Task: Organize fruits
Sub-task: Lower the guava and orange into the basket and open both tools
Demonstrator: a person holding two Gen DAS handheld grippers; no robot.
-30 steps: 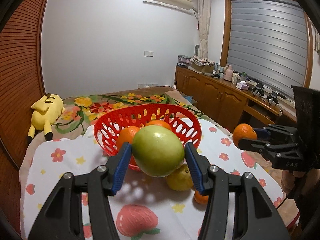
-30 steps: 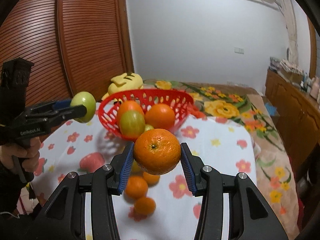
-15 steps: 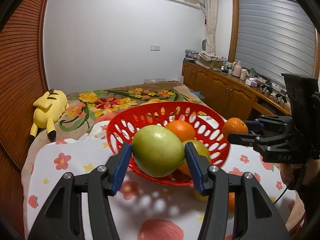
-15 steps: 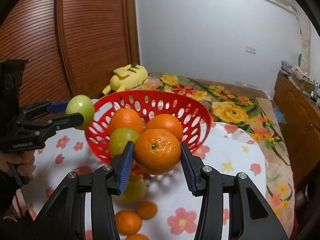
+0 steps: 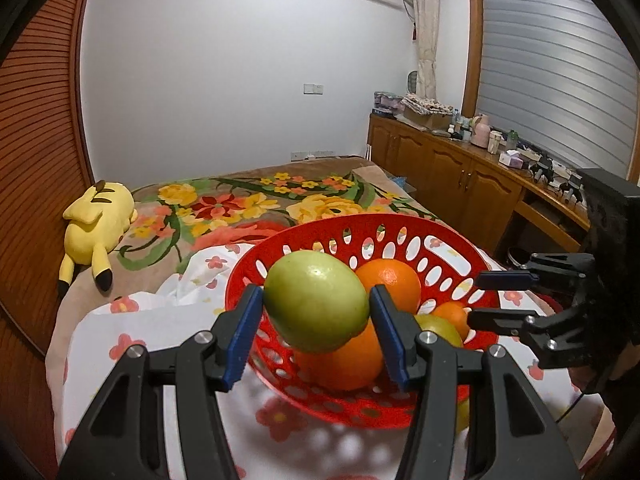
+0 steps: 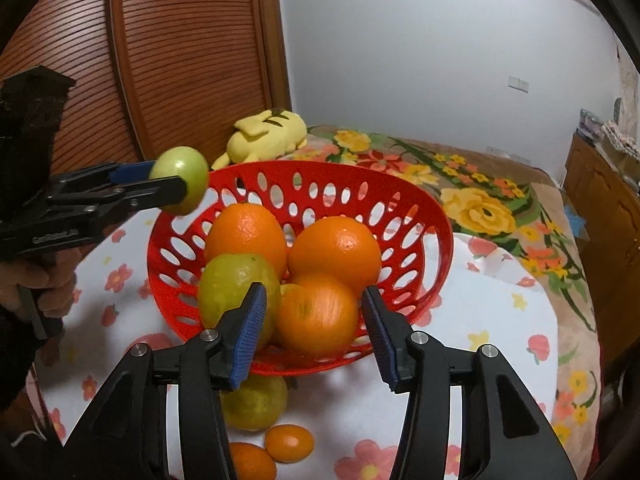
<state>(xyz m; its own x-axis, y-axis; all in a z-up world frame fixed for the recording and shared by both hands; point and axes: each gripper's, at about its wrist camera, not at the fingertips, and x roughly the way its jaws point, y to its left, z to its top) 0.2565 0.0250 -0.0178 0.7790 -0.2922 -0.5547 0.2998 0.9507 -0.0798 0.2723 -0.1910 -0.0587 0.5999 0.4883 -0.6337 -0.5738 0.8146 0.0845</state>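
The red basket (image 6: 436,236) sits in the middle of the right wrist view on a flower-print cloth (image 6: 500,360) and holds two large oranges and a yellow-green fruit (image 6: 232,284). At its near rim, lower centre of the frame, a smaller orange (image 6: 320,314) appears blurred between the blue pads of the right gripper (image 6: 314,330). The jaws are opening and a gap shows on both sides of the fruit, so the pads no longer press on it. Outside the basket, at the bottom of the frame, a yellowish fruit (image 6: 256,404) and two small mandarins (image 6: 288,442) lie on the cloth.

In the left wrist view, the left gripper (image 5: 316,326) is clamped on a green apple (image 5: 316,300) at frame centre, poised above the basket's near-left rim, its jaws only as wide as the fruit.

The risk lies in the pile: the freed orange lands close to the rim on rounded fruit and could roll over the low edge onto the cloth. The apple, if let go where it hangs, could strike the rim and bounce outward, or knock the settling orange loose. The two grippers are near each other over one basket, so a clash is possible.
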